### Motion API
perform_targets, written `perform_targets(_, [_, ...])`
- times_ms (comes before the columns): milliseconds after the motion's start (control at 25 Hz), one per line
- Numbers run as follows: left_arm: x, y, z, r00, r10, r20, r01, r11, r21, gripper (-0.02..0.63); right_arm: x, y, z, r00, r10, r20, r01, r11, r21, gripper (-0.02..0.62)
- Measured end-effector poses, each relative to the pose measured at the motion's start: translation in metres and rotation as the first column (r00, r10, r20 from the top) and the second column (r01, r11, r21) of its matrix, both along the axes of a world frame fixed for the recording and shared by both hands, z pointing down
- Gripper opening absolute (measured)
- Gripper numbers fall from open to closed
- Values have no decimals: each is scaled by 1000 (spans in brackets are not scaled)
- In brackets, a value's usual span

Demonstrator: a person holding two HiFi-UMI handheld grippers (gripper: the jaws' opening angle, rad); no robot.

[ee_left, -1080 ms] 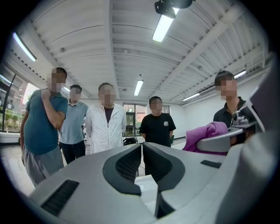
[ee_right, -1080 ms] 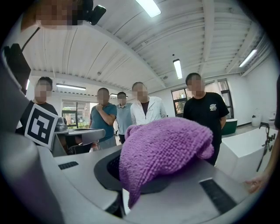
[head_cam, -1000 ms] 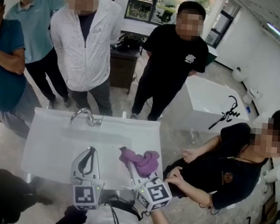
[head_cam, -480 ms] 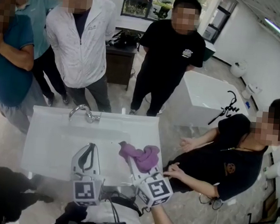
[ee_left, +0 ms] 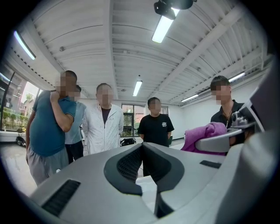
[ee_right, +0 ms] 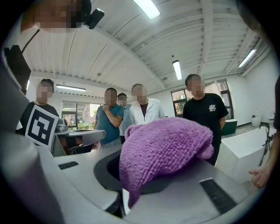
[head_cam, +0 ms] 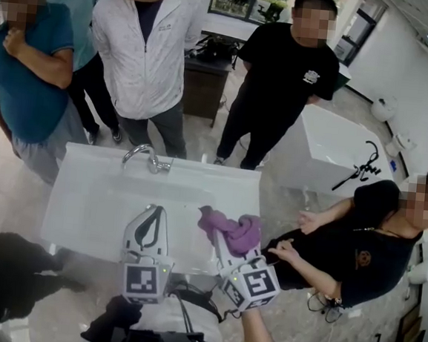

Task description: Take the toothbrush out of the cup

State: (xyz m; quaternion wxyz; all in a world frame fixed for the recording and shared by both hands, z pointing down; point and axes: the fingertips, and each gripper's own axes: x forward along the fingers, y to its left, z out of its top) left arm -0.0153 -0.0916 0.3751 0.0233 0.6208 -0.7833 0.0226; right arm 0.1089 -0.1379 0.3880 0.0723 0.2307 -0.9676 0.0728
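Head view: your left hand-held gripper [head_cam: 152, 212] sits closed and empty over the sink's [head_cam: 85, 192] near edge; your right hand-held gripper [head_cam: 218, 239] pinches a purple cloth [head_cam: 233, 230] near its right edge. Left gripper view: jaws meet on nothing. Right gripper view: cloth drapes over the clamped jaws. No view shows the toothbrush.

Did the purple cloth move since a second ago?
No. The purple cloth still hangs by the sink's right front edge, just as far from the faucet; only the camera shifted.
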Motion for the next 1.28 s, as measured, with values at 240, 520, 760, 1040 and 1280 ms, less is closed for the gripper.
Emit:
perform_targets(240, [-1, -1, -1, 1000, -6, 9, 6, 1000, 2, 9, 1, -1, 0, 1000, -2, -1, 2, 1000, 3, 34])
perform_targets(520, [1, -2, -2, 1000, -1, 10, 1, 1000, -3, 9, 1, -1, -1, 1000, -2, 3, 2, 1000, -1, 34])
perform_targets(760, [3, -3, -1, 1000, 2, 5, -2, 1000, 1, 9, 0, -1, 0, 1000, -4, 5, 4, 1000, 3, 34])
perform_targets(1040, [4, -4, -2, 1000, 8, 4, -8, 1000, -6, 9, 0, -1, -1, 1000, -1, 6, 1, 1000, 0, 34])
perform_targets(1280, [5, -4, -3, 1000, 19, 11, -19, 1000, -12, 9, 1, 0, -2, 1000, 3, 9, -3, 1000, 0, 34])
